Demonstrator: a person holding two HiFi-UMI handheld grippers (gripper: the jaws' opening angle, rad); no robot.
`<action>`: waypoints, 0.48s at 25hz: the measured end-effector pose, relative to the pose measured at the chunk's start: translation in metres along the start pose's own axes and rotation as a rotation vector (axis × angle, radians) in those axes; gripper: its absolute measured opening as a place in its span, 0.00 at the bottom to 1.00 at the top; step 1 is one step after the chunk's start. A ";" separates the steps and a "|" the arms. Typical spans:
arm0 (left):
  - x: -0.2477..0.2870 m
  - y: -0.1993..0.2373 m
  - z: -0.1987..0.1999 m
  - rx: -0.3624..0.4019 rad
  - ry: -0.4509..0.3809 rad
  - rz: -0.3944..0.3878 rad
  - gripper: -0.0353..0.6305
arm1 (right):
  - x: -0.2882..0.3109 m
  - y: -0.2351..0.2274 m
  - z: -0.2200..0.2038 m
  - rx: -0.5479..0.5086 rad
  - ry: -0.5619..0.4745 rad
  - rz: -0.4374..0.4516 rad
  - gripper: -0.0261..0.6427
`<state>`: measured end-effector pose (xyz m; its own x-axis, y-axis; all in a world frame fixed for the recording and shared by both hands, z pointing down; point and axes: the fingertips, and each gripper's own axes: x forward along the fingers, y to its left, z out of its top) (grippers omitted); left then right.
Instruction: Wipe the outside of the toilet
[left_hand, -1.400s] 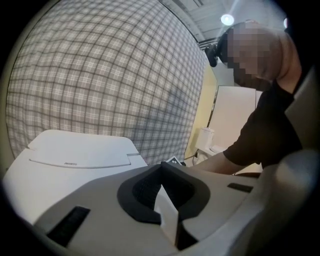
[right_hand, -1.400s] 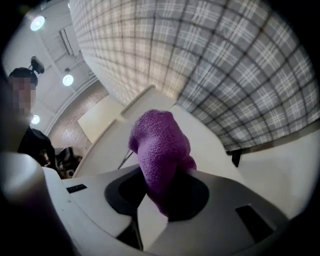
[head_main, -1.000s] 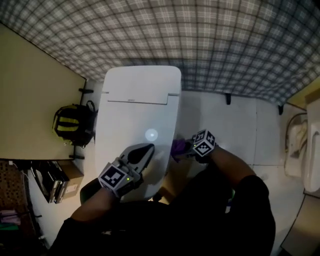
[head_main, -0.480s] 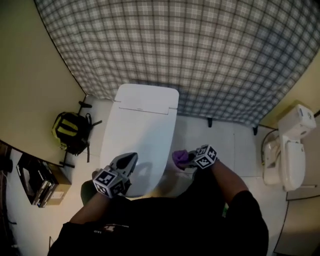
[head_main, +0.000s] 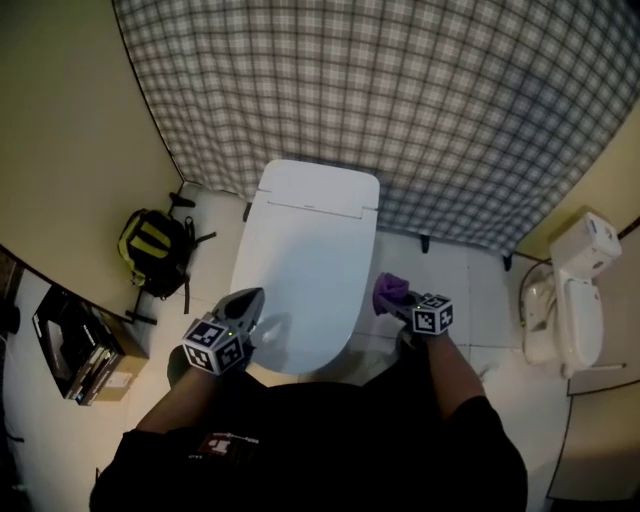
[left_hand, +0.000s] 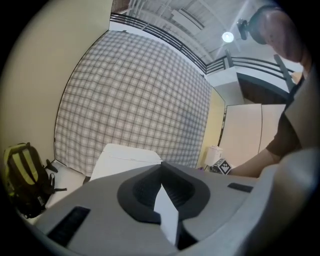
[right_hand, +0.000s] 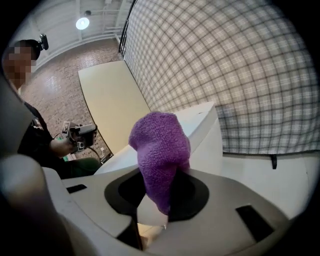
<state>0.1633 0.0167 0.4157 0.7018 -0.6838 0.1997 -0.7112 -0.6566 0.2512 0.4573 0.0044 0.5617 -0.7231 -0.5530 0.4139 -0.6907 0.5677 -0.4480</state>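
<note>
Ahead of both grippers stands the white toilet (head_main: 310, 260), its lid down, its back against a wall of grey plaid (head_main: 420, 100). Beneath it runs a pale tiled floor (head_main: 455, 270), and a plain beige wall (head_main: 60, 140) closes the room off to the left of the left gripper.

The left gripper (head_main: 250, 300) hovers over the front left edge of the toilet lid, just above it. Its own view shows the jaws pressed together with nothing between them.

The right gripper (head_main: 405, 305) sits just beside the toilet's right flank, near the front, and is clamped on a purple cloth (head_main: 392, 288). The cloth bunches up out of the jaws and stands up towards the toilet's side; whether it touches the porcelain cannot be told.

Left of the left gripper, on the floor against the beige wall, rests a black and yellow backpack (head_main: 155, 250), near the toilet but apart from it. Further left and nearer the person lies a cardboard box (head_main: 110, 370) with dark flat things (head_main: 70, 340) stacked beside or in it; which cannot be told.

Well to the right of the right gripper, across the tiles, stands a second white toilet (head_main: 570, 300) against another beige wall.
</note>
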 end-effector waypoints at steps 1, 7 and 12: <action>-0.004 0.002 -0.004 -0.006 0.006 0.001 0.05 | 0.004 0.000 -0.001 0.009 -0.023 -0.010 0.18; -0.037 0.010 -0.033 -0.067 0.061 -0.020 0.05 | 0.010 0.035 -0.034 -0.043 -0.057 -0.106 0.18; -0.067 0.016 -0.043 -0.080 0.043 -0.028 0.05 | -0.023 0.087 -0.035 -0.128 -0.137 -0.178 0.18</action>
<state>0.1067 0.0652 0.4476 0.7236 -0.6502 0.2318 -0.6872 -0.6466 0.3313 0.4138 0.0879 0.5413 -0.5876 -0.7238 0.3617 -0.8091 0.5220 -0.2698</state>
